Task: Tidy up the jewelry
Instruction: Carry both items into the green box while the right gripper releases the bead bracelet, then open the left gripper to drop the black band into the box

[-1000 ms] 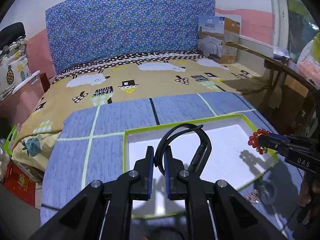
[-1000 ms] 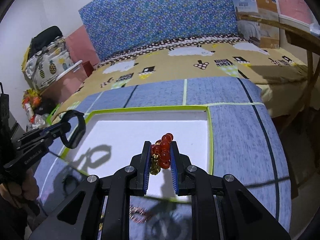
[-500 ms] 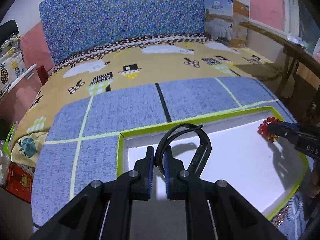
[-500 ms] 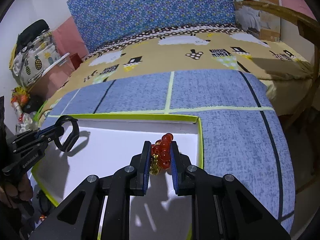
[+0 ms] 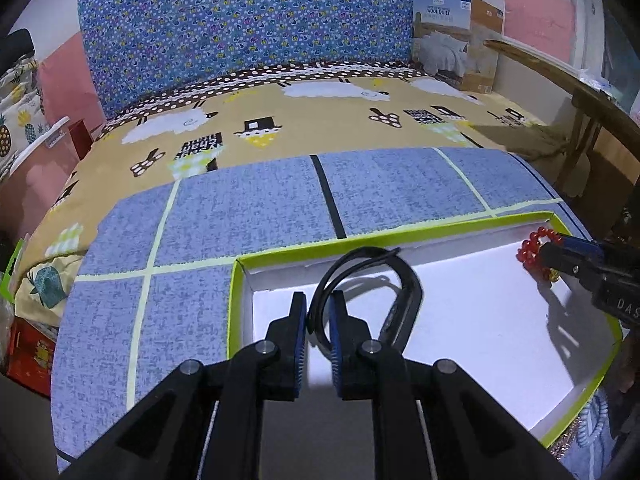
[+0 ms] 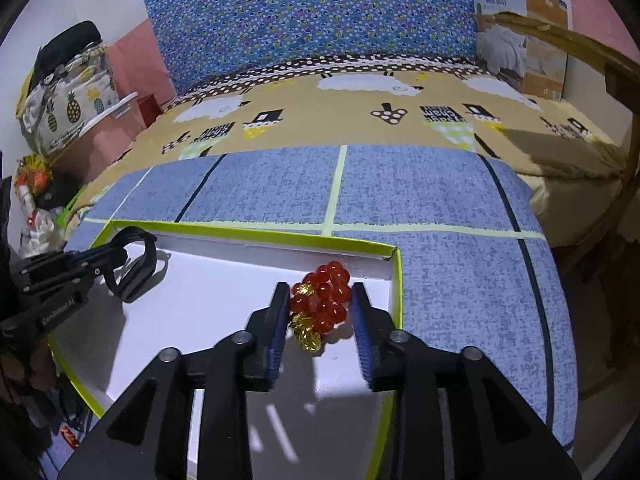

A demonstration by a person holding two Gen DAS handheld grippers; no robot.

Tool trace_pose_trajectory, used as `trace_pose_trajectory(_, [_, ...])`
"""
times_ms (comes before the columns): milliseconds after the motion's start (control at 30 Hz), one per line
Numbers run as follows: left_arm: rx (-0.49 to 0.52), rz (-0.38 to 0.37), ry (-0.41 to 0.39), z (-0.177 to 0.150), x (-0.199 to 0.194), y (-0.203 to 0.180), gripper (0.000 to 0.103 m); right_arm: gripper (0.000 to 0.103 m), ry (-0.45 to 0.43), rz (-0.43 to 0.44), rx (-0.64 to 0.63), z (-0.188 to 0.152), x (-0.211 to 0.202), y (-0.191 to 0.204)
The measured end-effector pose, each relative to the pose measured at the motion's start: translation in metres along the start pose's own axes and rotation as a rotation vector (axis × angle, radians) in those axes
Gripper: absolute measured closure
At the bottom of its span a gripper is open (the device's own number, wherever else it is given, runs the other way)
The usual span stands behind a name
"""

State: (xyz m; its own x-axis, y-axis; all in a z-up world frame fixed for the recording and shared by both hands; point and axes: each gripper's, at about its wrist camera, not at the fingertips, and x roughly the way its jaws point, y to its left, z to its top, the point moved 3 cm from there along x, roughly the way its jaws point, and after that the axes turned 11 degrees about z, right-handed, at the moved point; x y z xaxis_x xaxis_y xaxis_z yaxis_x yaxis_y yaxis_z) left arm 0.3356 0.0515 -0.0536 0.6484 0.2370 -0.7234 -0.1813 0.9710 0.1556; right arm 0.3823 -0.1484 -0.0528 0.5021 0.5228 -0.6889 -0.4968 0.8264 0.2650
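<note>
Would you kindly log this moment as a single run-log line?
left gripper: shut on black band | right gripper: open, red bead bracelet between jaws | both over white tray

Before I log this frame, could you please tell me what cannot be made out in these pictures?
- Left wrist view: the black wristband has its lower end hidden behind the left gripper.
- Left wrist view: a pale blue beaded strand is cut off by the green-rimmed tray wall and the frame edge.
- Right wrist view: it is unclear whether the red bead bracelet, between the right gripper jaws, rests on the tray floor.
</note>
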Motion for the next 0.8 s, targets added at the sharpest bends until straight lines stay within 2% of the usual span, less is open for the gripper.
trace_pose_trajectory(367, [-0.026,-0.04,-0.019,-0.004,-0.019,0.006,0.086,0.066,-0.041,-0.024,0.002,-0.004,-0.022,0.005])
trace_pose_trajectory(800, [-0.047,-0.106,-0.141,-0.037,-0.105,0.011,0.085,0.066,-0.149,-0.055,-0.066,-0.039,-0.096,0.061])
